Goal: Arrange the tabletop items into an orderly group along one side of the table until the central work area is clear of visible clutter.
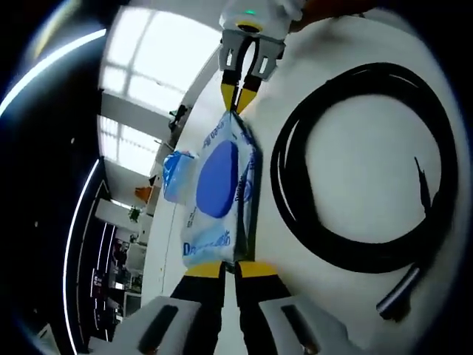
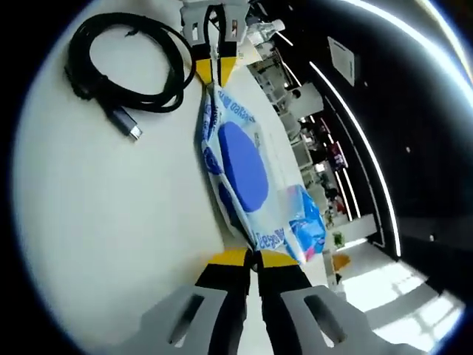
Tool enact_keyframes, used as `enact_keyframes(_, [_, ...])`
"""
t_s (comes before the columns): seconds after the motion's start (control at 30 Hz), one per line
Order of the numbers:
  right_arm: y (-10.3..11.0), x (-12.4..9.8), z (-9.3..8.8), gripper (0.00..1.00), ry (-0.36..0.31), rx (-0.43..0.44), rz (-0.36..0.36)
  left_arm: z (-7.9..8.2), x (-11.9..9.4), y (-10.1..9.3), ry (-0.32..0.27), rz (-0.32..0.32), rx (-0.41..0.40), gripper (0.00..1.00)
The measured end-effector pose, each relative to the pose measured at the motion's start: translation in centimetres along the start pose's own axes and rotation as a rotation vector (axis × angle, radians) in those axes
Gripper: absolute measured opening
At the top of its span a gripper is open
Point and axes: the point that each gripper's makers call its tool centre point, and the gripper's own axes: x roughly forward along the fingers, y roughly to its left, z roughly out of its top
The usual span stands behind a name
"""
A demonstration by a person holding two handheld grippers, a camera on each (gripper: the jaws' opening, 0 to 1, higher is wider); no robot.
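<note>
- Left gripper view, bottom centre: the left gripper has its yellow-tipped jaws drawn narrow, pinching the near edge of the wipes pack.
- The pack stretches straight up the frame from those tips, blue oval label facing the camera, white and blue wrapper pulled taut.
- At its far end, upper centre, the right gripper bites the opposite edge, jaws close together on the wrapper.
- So the pack hangs strung between the two grippers, one at each end, over the white table.
- To the right of the pack, a black cable lies coiled in a loop on the table, its plug end at lower right, apart from the pack.
- Right gripper view, bottom centre: the right gripper's own tips clamp the pack's near edge.
- The pack runs up and slightly left to the left gripper, top centre, closed on the far edge.
- Upper left, the cable sits coiled on the table, plug pointing toward frame centre.
</note>
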Motion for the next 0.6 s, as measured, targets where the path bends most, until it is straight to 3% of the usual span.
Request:
enact_keyframes(0.2, [-1.1, -0.5, 0.8, 0.00, -0.008, -0.028, -0.055, 0.1, -0.3, 1.2, 0.020, 0.070, 0.054, 0.00])
enact_keyframes(0.6, [-2.1, -1.2, 2.1, 0.00, -0.014, -0.076, -0.108, 0.2, -0.7, 1.9, 0.042, 0.110, 0.089, 0.00])
